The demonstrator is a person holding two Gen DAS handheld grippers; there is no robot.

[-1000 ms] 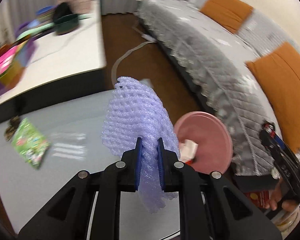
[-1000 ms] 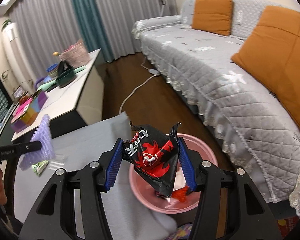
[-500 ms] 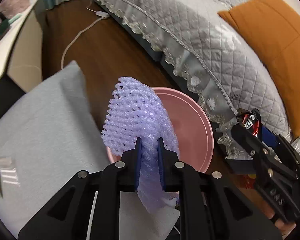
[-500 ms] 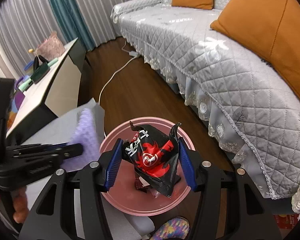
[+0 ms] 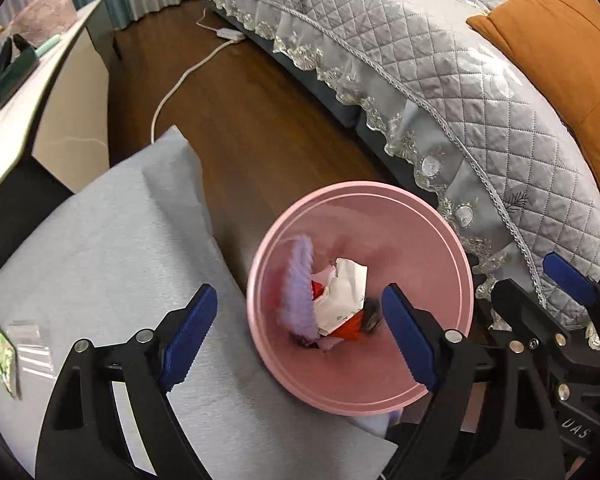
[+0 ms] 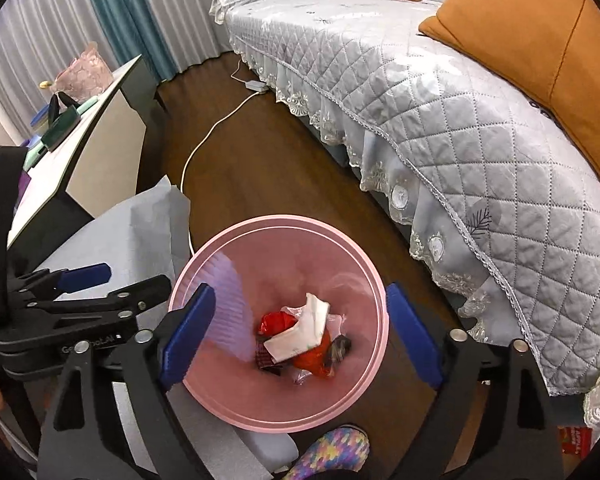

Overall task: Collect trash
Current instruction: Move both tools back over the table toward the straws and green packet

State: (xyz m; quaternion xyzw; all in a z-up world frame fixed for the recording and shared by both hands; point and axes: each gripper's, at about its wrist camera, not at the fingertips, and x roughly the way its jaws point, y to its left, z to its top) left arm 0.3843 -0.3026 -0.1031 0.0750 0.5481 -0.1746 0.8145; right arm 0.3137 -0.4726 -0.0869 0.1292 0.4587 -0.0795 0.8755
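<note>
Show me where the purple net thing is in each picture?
Left wrist view: the purple foam net is inside the pink bin, on its left side, blurred as if falling.
Right wrist view: it is against the bin's left inner wall, above the other trash.
Shared landmark: the white crumpled paper beside it.

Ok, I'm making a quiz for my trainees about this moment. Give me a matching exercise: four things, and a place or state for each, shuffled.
1. purple foam net
2. left claw
3. white cable
4. orange cushion

a. on the sofa
b. inside the pink bin
c. open, empty
d. on the wooden floor

Pairs: 1-b, 2-c, 3-d, 4-a
</note>
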